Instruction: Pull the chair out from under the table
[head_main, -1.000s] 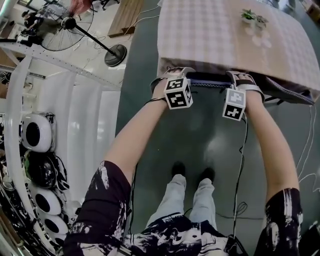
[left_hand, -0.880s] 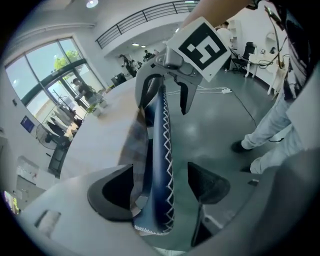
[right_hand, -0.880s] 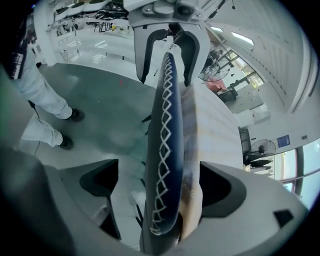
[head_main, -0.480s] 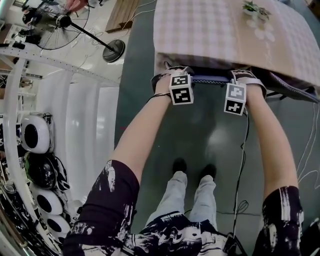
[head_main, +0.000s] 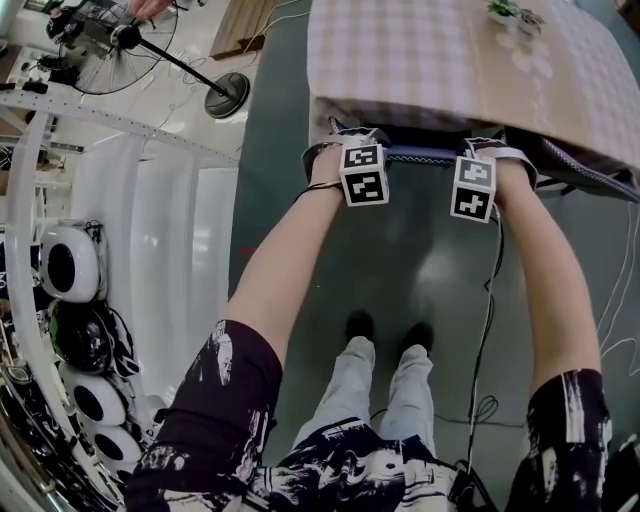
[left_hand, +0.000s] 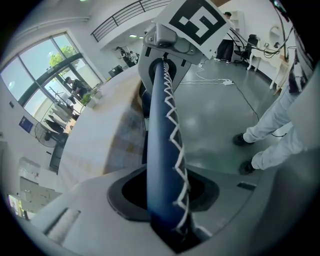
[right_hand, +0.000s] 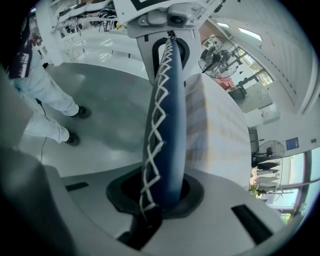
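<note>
The checked surface (head_main: 450, 60) hides most of the chair (head_main: 420, 157), whose blue laced top rail at the surface's near edge is clamped by the left gripper (head_main: 340, 148) and the right gripper (head_main: 487, 152), their jaws having just been closing on it.

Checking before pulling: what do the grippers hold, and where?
Jaws just closed further, the left gripper and right gripper clamp the chair's top rail, one near each end.

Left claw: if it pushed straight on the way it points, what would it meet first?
The chair's blue laced rail: the left claw, whose jaws have just been closing, already clamps it.
</note>
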